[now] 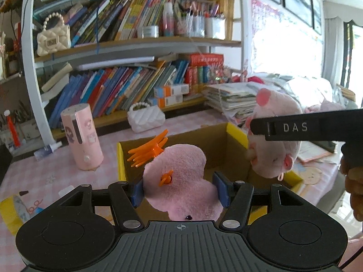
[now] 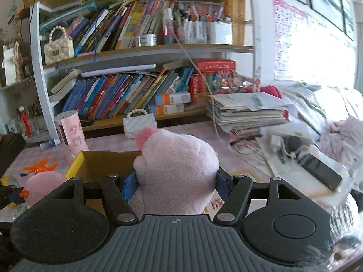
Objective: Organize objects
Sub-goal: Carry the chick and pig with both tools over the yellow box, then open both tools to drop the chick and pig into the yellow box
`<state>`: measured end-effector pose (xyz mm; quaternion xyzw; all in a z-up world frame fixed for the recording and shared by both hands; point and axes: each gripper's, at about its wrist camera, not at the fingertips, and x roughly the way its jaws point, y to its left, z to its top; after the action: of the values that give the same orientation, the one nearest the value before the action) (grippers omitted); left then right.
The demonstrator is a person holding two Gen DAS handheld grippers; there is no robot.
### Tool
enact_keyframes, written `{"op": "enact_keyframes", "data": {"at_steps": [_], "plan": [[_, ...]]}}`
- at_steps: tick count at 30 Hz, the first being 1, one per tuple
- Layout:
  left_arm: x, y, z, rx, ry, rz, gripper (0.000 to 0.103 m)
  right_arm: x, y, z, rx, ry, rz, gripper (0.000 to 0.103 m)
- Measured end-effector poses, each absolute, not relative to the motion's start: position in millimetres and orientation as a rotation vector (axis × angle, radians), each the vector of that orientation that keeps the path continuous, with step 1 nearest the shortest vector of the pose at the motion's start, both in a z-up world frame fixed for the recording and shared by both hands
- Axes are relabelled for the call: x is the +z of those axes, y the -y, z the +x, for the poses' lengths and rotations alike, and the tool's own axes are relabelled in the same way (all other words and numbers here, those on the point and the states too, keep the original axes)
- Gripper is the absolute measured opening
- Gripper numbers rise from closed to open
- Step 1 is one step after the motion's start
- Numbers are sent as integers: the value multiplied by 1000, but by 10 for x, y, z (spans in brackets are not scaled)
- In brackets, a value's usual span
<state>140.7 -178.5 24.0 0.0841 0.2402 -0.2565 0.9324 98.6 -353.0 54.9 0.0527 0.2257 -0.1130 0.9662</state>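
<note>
Left wrist view: left hand-held gripper (image 1: 181, 189) squeezes a soft, light pink plush chick (image 1: 181, 181); right hand-held gripper (image 2: 175, 185) clamps a plush pig (image 2: 179, 170), cardboard box (image 1: 236, 133) at twelve o'clock; grip mid-body.

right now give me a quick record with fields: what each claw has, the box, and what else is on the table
left claw: shut on pink plush with orange feet, an orange hair clip beside it
right claw: shut on pink plush with pink ear
cardboard box: open, yellow edged, on the pink table; both plushes held over or near it
pink cylinder: upright, left of the box
white quilted purse: behind the box, by the bookshelf
paper stack: right of the purse
</note>
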Motion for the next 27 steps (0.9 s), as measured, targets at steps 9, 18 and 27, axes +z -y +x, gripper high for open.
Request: {"op": "enact_keyframes", "data": {"at_steps": [9,18,27], "plan": [[-32,1986,1746,-447,-596,221,61,267,3633,1650,-87,-556,7,65],[-170,2049,1927,-402,-659,241,57,-42,3557,2181,57,-716,-118,65],[-220,2140,1919,-402,-655,286,57,-167,3508,2310,110,-848,-145,66]]}}
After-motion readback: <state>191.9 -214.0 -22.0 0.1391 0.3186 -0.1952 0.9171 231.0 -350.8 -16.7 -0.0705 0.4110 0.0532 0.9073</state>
